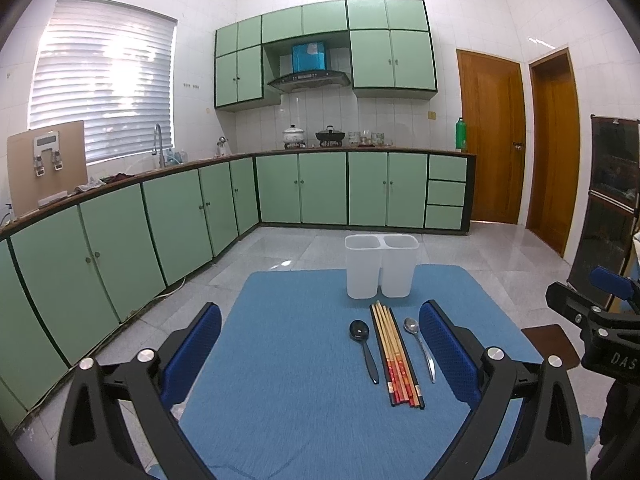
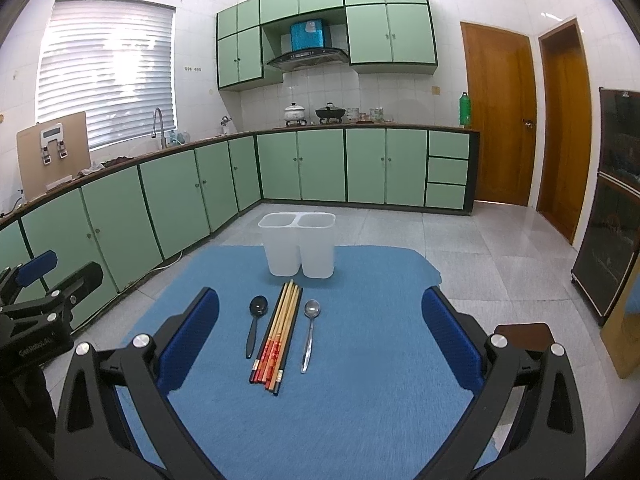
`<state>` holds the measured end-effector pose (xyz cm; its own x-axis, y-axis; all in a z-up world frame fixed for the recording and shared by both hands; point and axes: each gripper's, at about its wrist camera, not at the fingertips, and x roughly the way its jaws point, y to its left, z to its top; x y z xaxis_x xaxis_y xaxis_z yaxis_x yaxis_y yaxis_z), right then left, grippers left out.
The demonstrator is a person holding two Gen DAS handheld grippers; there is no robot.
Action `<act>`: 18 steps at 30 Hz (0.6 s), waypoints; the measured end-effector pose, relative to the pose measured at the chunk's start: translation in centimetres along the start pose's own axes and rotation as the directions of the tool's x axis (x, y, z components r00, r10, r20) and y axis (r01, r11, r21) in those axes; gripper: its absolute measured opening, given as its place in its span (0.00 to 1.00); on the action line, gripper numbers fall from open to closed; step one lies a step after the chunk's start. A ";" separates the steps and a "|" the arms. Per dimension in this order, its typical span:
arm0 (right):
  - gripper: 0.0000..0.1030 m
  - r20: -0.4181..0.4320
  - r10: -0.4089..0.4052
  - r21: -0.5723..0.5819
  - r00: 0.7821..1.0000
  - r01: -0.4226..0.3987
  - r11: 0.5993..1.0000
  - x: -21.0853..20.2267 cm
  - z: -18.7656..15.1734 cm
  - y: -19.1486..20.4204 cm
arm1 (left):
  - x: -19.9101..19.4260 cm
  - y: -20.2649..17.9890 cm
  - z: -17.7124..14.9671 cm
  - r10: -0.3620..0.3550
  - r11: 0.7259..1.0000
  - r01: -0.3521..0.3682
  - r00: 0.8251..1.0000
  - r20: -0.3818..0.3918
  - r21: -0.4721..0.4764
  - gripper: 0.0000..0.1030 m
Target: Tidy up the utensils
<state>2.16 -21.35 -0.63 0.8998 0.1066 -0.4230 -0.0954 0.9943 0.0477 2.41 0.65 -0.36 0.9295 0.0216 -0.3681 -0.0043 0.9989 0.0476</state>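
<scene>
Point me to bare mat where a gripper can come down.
Free: the blue mat right of the silver spoon, left of the black spoon, and near the front edge. Crowded: the chopsticks between the spoons, reaching almost to the white holder.

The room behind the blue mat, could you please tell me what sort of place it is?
A home kitchen, most likely: green cabinets run under a counter, a range hood hangs above pots, and a faucet stands by the window.
</scene>
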 end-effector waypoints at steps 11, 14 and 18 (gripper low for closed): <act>0.95 -0.136 -0.032 -0.007 0.990 0.031 0.999 9.9 -0.4 -0.7 | 9.9 1.0 -0.5 0.047 0.999 -0.047 0.988 -0.144 0.005 0.94; 0.94 -0.189 -0.039 -0.002 0.981 0.039 0.999 13.6 -0.9 -0.9 | 13.8 1.2 -1.1 0.057 0.998 -0.054 0.976 -0.210 0.018 0.94; 0.92 -0.274 -0.026 0.013 0.961 0.031 0.999 18.8 -1.9 -0.7 | 18.2 1.1 -2.3 0.049 0.999 -0.046 0.955 -0.291 0.018 0.93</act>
<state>18.30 -20.07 -10.34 0.7508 0.0772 -0.6560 -0.0624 0.9970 0.0460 18.51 2.26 -9.11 0.7805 0.0821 -0.6197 -0.0402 0.9959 0.0812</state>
